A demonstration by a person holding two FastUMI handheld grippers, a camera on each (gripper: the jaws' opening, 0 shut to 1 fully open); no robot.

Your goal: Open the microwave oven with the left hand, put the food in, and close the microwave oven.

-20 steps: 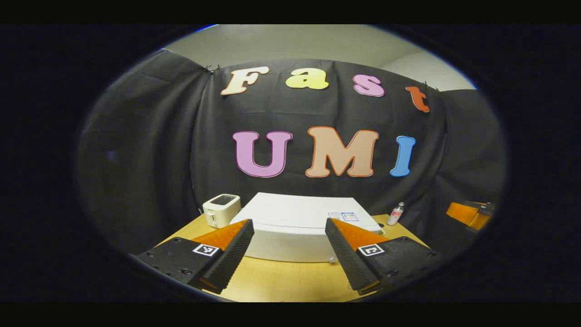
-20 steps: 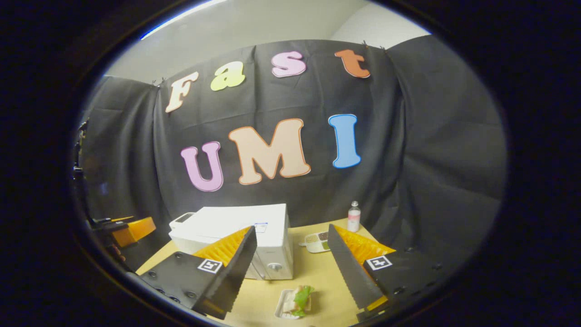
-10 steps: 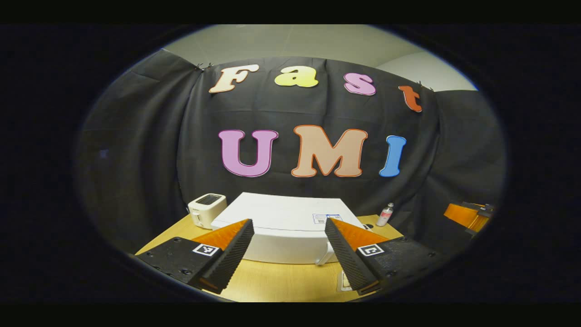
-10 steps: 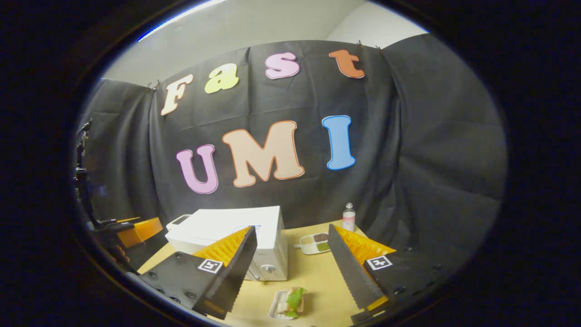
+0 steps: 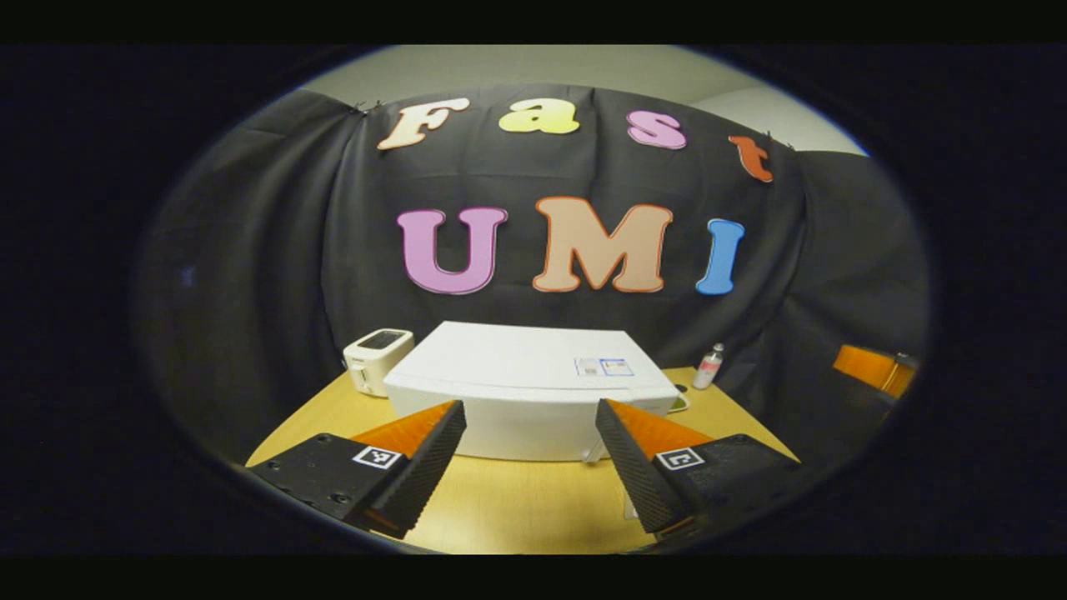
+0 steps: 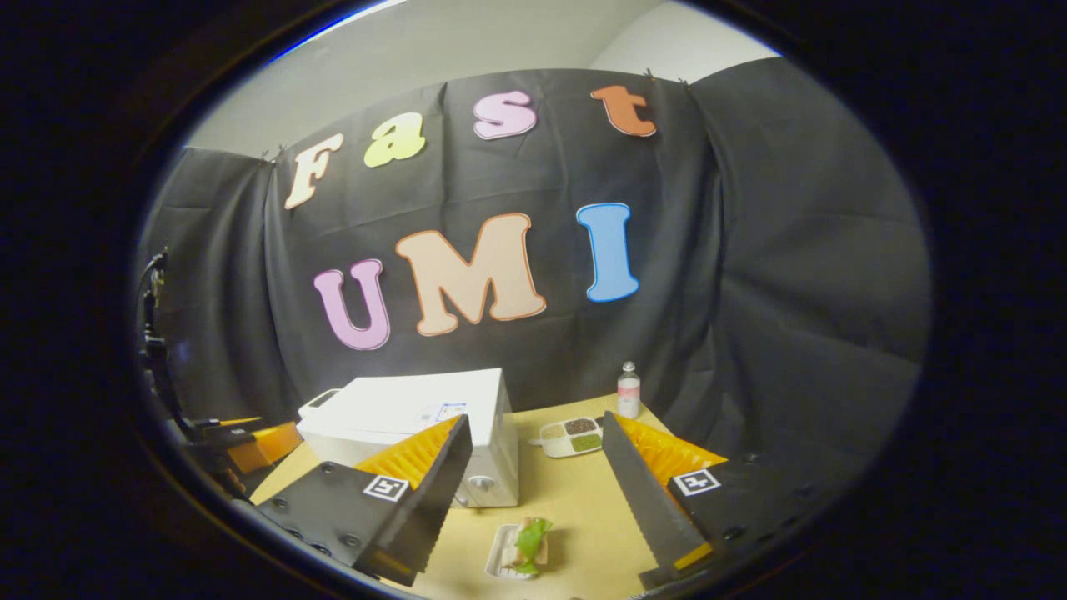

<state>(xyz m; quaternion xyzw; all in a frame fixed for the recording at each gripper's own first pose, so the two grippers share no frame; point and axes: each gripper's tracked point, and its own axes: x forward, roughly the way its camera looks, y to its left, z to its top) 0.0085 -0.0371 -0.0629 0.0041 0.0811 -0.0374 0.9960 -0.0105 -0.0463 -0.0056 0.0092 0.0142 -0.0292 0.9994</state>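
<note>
The microwave oven (image 5: 525, 392) sits shut at the middle of the tabletop (image 5: 508, 508), its long side running across the left gripper view and its front facing the left gripper (image 5: 529, 458), whose jaws are spread with nothing between them. The food (image 6: 521, 550), a sandwich on a small tray, lies on the tabletop just before the oven's control end, below the right gripper (image 6: 538, 483), whose jaws are also spread and hold nothing. A hasty pull could likely drag the light oven forward into the food.
</note>
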